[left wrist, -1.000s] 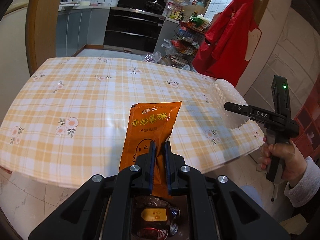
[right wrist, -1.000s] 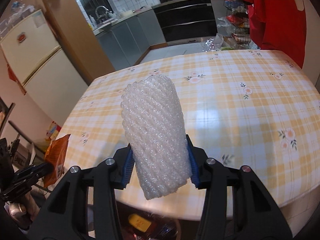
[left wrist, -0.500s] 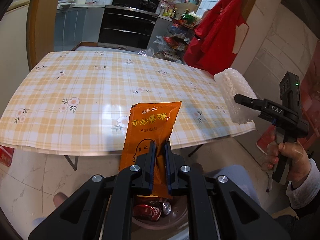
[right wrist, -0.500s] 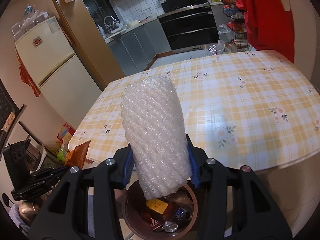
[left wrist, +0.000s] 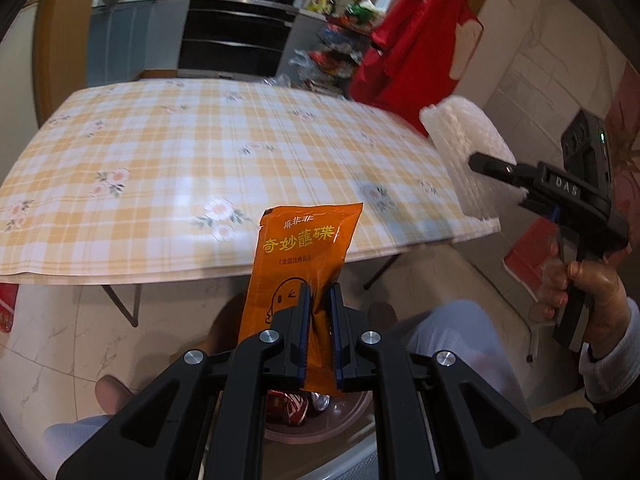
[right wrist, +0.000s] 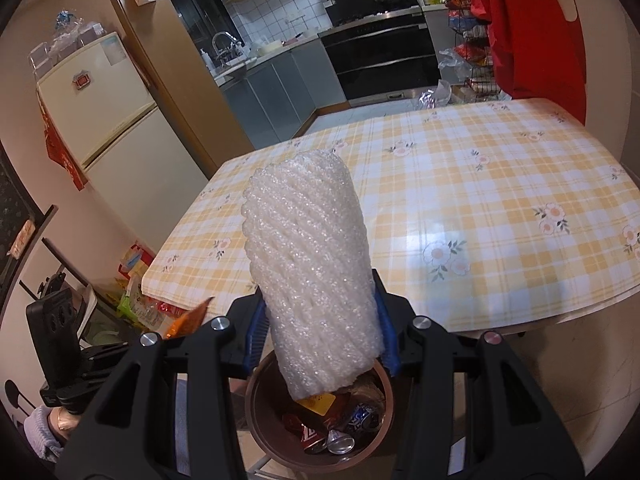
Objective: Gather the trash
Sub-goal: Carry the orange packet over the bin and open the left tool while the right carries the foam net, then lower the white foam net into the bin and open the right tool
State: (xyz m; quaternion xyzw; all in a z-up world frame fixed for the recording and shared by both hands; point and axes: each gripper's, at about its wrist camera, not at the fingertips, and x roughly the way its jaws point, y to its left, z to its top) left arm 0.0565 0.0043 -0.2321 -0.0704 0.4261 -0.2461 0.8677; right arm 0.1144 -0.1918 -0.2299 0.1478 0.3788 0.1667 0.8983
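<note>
left gripper (left wrist: 319, 322) is pinching the orange packet (left wrist: 298, 264), held upright | right gripper (right wrist: 318, 322) is squeezing the white foam sleeve (right wrist: 310, 272) | brown bin (right wrist: 260, 432) of cans is sitting just below both | checked table (right wrist: 480, 200) is lying beyond the fingers

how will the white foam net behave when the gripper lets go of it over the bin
The foam net probably springs back: the right hand-held gripper pinches its waist. It looks airy and light, so it may drift or bounce. Being round, it could roll off the cans in the bin.
</note>
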